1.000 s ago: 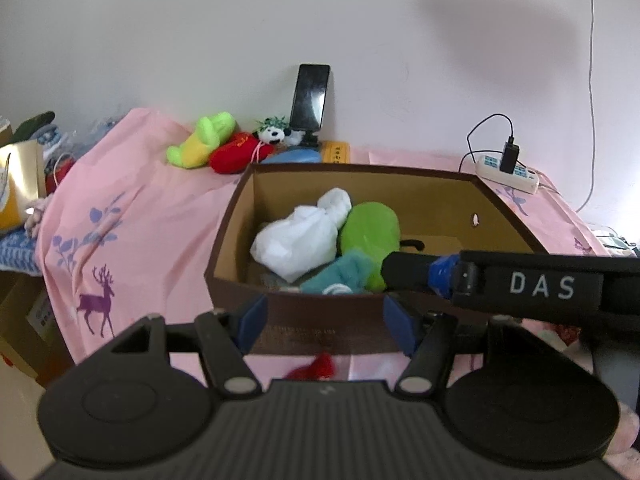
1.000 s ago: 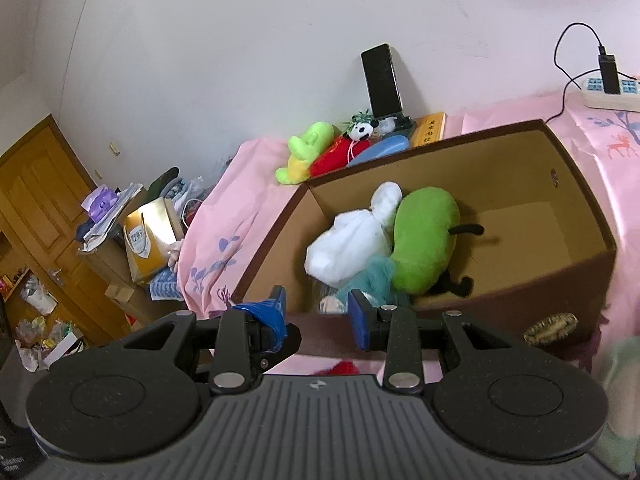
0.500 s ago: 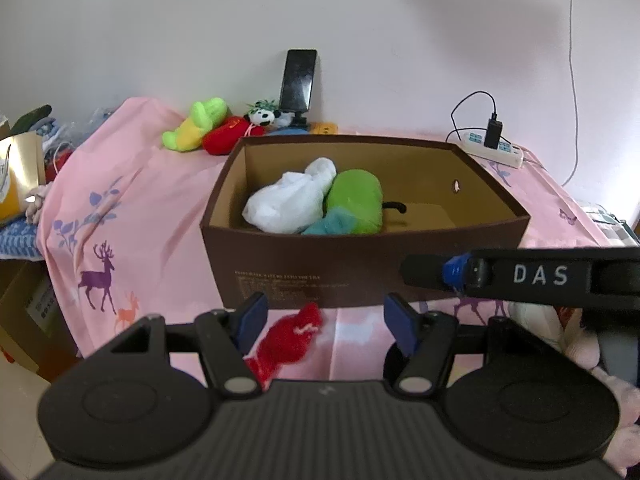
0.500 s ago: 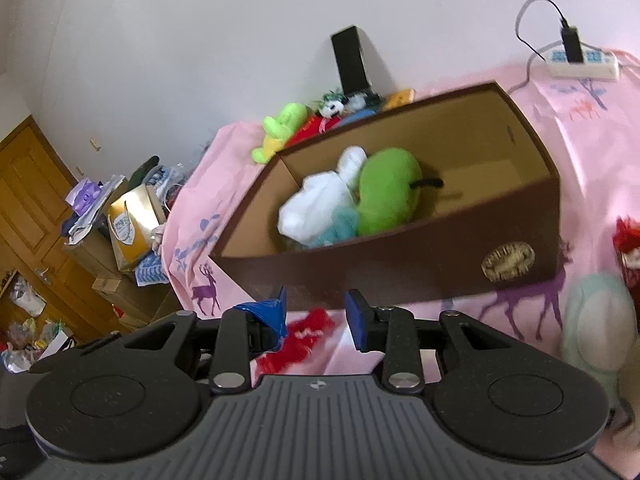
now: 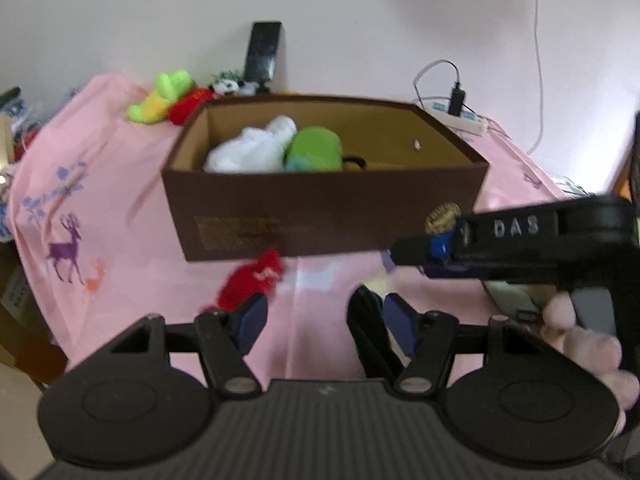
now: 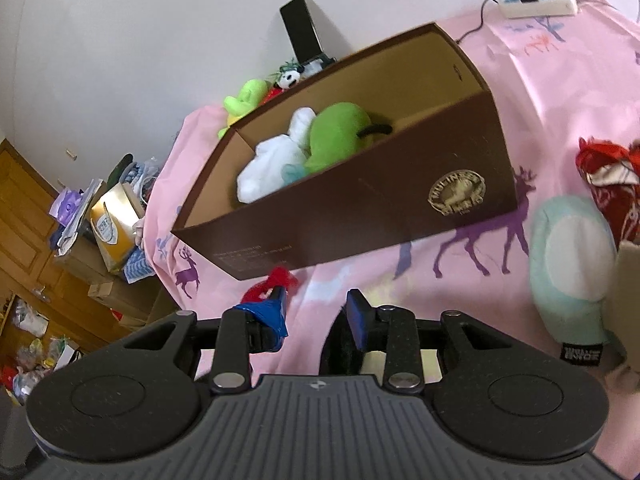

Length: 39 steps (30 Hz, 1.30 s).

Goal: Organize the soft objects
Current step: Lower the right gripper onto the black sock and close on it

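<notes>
A brown cardboard box (image 5: 320, 216) (image 6: 360, 208) stands on the pink cloth and holds a white plush (image 5: 256, 148) (image 6: 272, 164), a green plush (image 5: 316, 148) (image 6: 340, 132) and a teal one. In front of the box lies a small red plush (image 5: 256, 280) (image 6: 276, 280). My left gripper (image 5: 324, 320) is open and empty, just short of the red plush, which sits off its left finger. My right gripper (image 6: 316, 316) (image 5: 416, 248) also stands open with nothing between its fingers, close to the red plush on its left side.
Behind the box lie a lime-green plush (image 5: 164, 96), a red one and a panda toy (image 6: 290, 76), with a black phone (image 5: 264, 50) against the wall. A power strip (image 6: 536, 4) is at the back right. A round teal-and-white plush (image 6: 568, 256) and a red item (image 6: 604, 168) lie right of the box.
Both grippers drew back and sank from over the box to the cloth in front of it. The red plush came into view near their fingers. Both stayed open and empty.
</notes>
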Each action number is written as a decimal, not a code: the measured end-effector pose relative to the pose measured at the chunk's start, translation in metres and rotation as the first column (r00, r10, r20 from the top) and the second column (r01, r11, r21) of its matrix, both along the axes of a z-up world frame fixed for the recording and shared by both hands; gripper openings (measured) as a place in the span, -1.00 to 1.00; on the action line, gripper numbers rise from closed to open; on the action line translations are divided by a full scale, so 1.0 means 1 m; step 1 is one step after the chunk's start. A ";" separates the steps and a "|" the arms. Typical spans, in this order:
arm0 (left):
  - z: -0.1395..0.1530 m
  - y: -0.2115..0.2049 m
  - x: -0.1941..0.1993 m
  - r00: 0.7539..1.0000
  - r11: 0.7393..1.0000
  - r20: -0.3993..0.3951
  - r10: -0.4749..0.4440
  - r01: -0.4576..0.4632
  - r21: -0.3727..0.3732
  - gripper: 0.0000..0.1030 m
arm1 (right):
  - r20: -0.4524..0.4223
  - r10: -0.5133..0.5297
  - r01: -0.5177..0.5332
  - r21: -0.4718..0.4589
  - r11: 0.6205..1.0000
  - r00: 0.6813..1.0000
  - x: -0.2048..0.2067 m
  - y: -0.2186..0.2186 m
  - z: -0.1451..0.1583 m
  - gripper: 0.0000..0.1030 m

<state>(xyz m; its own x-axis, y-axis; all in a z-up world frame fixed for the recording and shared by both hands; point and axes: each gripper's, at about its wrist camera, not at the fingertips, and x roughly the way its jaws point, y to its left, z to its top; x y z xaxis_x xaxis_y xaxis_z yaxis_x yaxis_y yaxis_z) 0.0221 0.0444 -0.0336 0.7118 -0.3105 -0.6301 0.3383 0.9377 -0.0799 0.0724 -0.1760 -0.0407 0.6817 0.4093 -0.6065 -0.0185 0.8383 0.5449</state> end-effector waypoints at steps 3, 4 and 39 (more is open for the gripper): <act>-0.010 0.000 -0.003 0.999 0.999 -0.030 -0.031 0.031 -0.017 0.29 | -0.025 -0.004 0.004 -0.005 1.000 1.000 0.000 -0.002 -0.005 -0.69; -0.013 -0.001 -0.004 0.998 0.999 -0.038 -0.039 0.039 -0.023 0.29 | -0.032 -0.004 0.004 -0.003 1.000 0.999 0.000 -0.003 -0.007 -0.69; -0.066 -0.018 0.016 0.981 0.988 -0.150 -0.121 0.104 -0.115 -0.65 | -0.163 0.107 -0.117 -0.051 0.992 0.981 0.017 0.026 -0.041 -0.68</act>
<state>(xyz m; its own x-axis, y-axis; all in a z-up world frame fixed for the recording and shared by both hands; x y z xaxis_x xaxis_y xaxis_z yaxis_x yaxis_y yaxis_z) 0.0381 0.0261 -0.0998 0.5643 -0.4541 -0.6895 0.4164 0.8777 -0.2372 0.0893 -0.1500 -0.0817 0.5262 0.4369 -0.7296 -0.0307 0.8671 0.4971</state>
